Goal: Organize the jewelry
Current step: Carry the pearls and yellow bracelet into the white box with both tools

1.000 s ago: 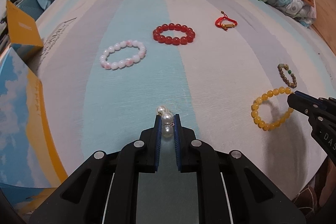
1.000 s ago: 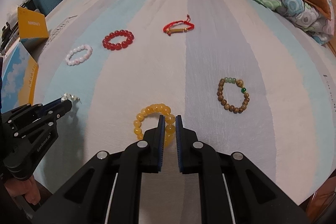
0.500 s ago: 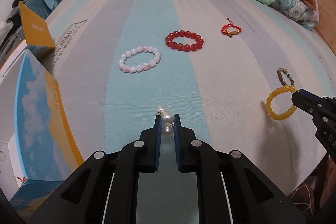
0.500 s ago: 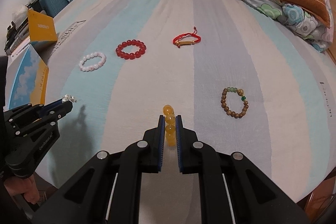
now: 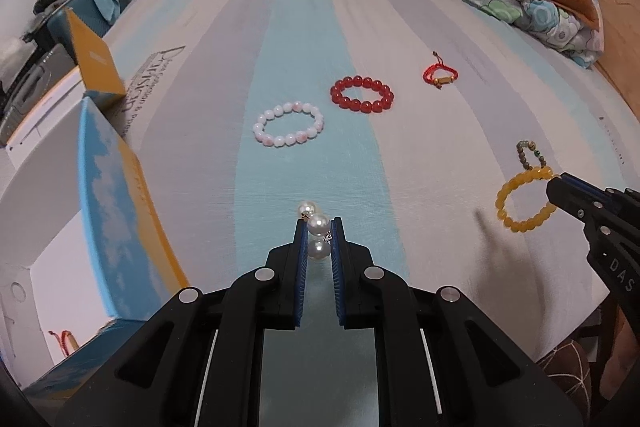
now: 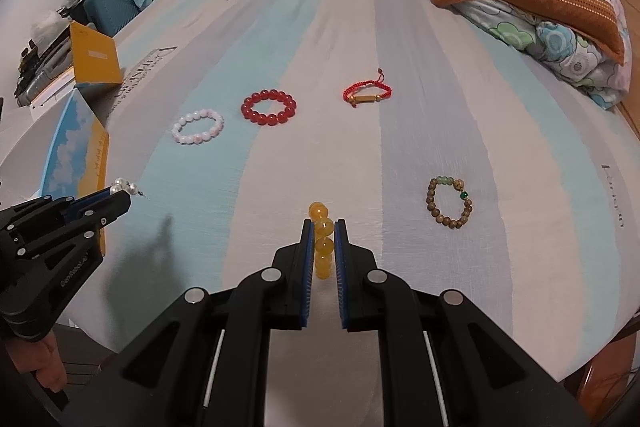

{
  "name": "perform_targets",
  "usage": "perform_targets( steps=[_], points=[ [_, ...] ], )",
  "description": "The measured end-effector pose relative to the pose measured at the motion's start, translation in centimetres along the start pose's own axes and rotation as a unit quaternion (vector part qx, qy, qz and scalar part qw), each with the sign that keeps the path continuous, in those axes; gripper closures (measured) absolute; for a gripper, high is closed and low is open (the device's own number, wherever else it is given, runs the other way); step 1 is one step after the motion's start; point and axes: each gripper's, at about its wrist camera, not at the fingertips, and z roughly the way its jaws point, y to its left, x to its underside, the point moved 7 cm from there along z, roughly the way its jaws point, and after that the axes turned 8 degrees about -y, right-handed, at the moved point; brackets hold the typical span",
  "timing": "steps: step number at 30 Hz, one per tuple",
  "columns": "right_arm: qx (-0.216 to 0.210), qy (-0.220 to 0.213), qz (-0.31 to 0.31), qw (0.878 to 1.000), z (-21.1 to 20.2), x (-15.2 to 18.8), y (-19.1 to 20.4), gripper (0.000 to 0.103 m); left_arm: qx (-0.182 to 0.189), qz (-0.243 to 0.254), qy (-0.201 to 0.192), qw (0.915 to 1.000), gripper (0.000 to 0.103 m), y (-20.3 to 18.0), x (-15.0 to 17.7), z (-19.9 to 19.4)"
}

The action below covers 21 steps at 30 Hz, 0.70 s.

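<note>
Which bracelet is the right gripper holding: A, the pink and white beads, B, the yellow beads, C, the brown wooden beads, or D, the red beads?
B: the yellow beads sit clamped between the fingers of the right gripper, lifted off the bed, while the other three lie flat on it.

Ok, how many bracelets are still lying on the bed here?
4: pink-white bracelet at left, red bead bracelet beside it, red cord bracelet farther right, wooden bead bracelet nearest right. None looks hidden.

Both wrist views face up the bed (side by side), sharing its bracelets
</note>
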Motion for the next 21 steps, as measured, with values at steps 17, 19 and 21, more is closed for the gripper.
perform_targets(
  steps=[17, 19, 21],
  points=[
    [0.004, -0.011, -0.013, 1.0, -2.2, -2.1, 3.5, 0.094, -0.009, -0.007, -0.015, 0.9998, 0.092, 2.9, -0.8, -4.1],
    [0.002, -0.011, -0.011, 1.0, -2.3, -2.4, 4.0, 0.094, -0.01, -0.012, -0.016, 0.9997, 0.092, 3.4, -0.9, -4.6],
    [0.001, -0.013, -0.014, 1.0, -2.4, -2.7, 4.5, 0.094, -0.012, -0.014, -0.019, 0.9996, 0.092, 3.9, -1.0, -5.0]
  ],
)
